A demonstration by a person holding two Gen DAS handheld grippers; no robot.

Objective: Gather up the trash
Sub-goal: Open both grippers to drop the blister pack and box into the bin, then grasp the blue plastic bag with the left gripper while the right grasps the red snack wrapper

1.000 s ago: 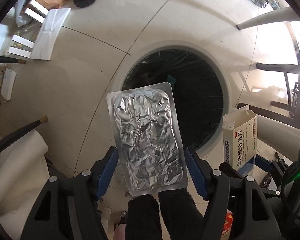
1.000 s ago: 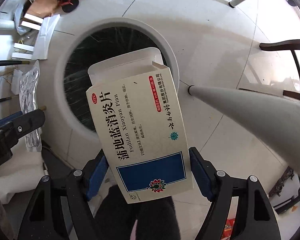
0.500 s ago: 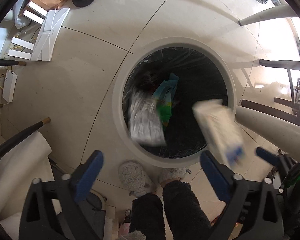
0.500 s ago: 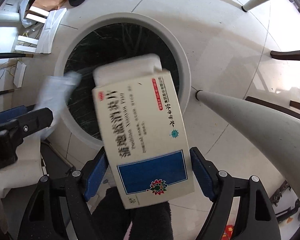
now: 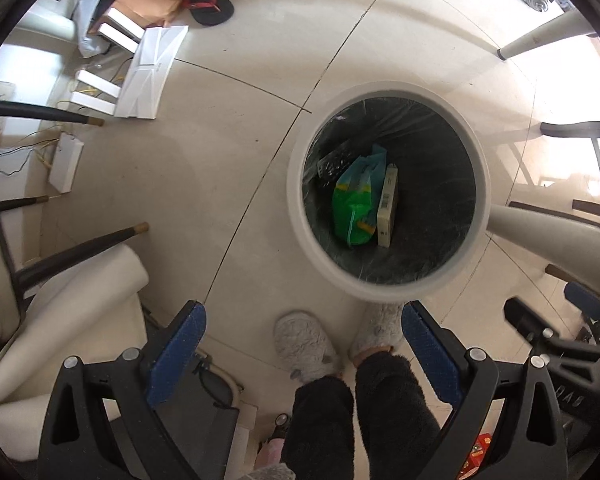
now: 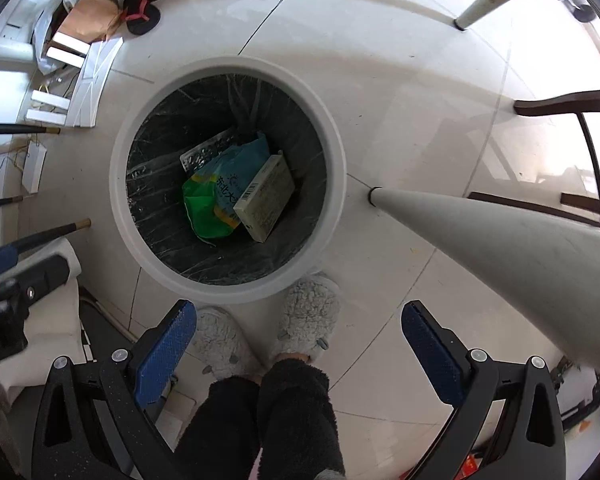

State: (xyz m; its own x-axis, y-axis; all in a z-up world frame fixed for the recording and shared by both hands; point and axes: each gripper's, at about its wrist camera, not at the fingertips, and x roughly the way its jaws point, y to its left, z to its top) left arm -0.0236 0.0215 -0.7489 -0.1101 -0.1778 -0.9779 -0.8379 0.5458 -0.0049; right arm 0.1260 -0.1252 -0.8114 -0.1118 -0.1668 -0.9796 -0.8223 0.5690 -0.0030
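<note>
A round white trash bin (image 5: 388,288) with a black liner stands on the floor; it also shows in the right wrist view (image 6: 228,292). Inside lie a cream medicine box (image 5: 388,204) (image 6: 266,196), a green and blue plastic bag (image 5: 356,200) (image 6: 216,196) and a silver blister sheet (image 6: 208,150), partly under the bag. My left gripper (image 5: 300,344) is open and empty above the floor near the bin's front rim. My right gripper (image 6: 296,344) is open and empty above the bin's front rim.
The person's grey slippers (image 6: 304,320) and dark trousers stand just in front of the bin. A grey table leg (image 6: 500,236) slants in from the right. White boxes and clutter (image 5: 148,68) lie at the far left. Dark chair legs (image 5: 80,248) stand left.
Both grippers opened. The blister sheet dropped from the left gripper and the medicine box from the right; both now lie in the bin.
</note>
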